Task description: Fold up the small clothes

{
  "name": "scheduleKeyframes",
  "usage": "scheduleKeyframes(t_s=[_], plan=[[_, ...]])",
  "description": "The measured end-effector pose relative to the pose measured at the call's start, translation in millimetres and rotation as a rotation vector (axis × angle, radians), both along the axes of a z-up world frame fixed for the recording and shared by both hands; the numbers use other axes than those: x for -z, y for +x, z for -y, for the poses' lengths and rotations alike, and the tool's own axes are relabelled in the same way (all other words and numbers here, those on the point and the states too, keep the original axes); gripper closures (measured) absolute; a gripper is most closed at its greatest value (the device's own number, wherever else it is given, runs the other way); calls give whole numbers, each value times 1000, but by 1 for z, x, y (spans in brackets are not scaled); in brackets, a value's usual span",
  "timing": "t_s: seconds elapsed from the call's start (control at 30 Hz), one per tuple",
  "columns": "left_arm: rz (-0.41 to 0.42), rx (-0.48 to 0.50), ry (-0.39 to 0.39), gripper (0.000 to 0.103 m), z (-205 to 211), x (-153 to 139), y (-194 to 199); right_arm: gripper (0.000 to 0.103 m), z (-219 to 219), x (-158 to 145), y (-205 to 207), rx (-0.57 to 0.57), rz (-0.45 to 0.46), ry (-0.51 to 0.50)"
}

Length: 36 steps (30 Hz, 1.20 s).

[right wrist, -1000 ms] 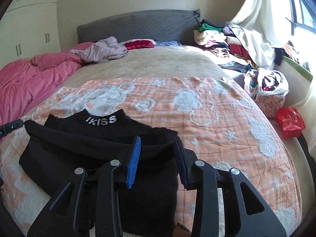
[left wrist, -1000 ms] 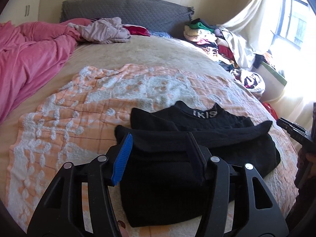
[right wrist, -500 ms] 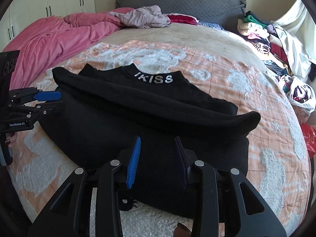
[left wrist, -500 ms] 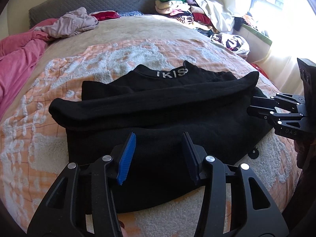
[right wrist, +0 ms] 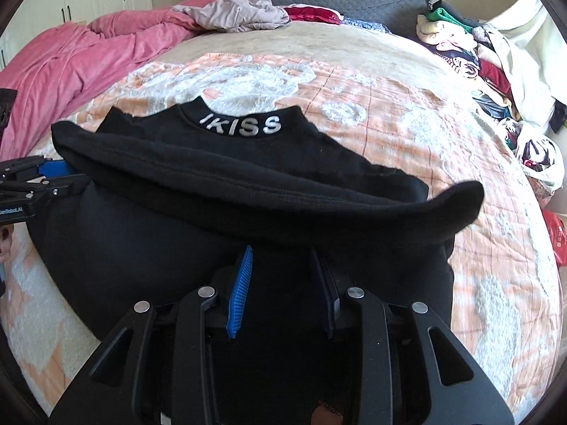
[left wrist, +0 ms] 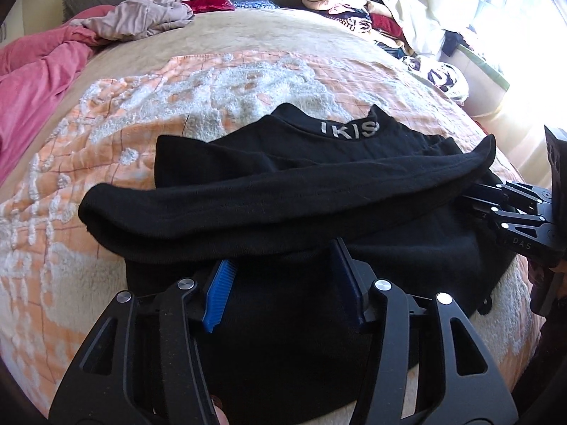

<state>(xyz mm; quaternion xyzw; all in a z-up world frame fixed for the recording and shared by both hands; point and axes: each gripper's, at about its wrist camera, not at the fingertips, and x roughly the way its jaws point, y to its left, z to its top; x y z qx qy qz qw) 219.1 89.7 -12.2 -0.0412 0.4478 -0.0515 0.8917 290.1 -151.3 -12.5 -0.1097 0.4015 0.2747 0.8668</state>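
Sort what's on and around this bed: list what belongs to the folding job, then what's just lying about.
In the job:
- black IKISS top, sleeves folded across it
- left gripper
- right gripper
- orange-and-white blanket under the top

Lying about:
- pink duvet
- crumpled mauve garment
- red cloth
- pile of clothes

Ahead of each tool the black top (right wrist: 248, 191) blocks; beyond it, open orange blanket (right wrist: 407, 113); clothes pile (right wrist: 460, 46) far right.
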Motion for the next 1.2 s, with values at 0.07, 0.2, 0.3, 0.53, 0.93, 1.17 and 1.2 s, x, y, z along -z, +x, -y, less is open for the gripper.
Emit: scheduleKeyframes(t_s=[0.07, 0.2, 0.3, 0.53, 0.93, 1.17, 1.2], plan=[[8, -12, 7, 58, -1, -1, 8, 72, 3, -4, 6, 16, 18, 6], [16, -40, 4, 58, -3, -4, 30, 71, 14, -13, 21, 60, 39, 49], [42, -68, -29, 58, -9, -10, 43, 70, 28, -22, 29, 102, 61, 91], [146, -200, -113, 58, -49, -40, 42, 62, 67, -26, 49, 211, 50, 134], [36, -224, -75, 58, -83, -1, 28, 60, 73, 7, 64, 212, -55, 103], [32, -213, -71, 91, -77, 2, 32, 92, 79, -6, 60, 185, -55, 178], [48, -214, -78, 95, -77, -1, 30, 93, 83, -10, 60, 186, -53, 209]])
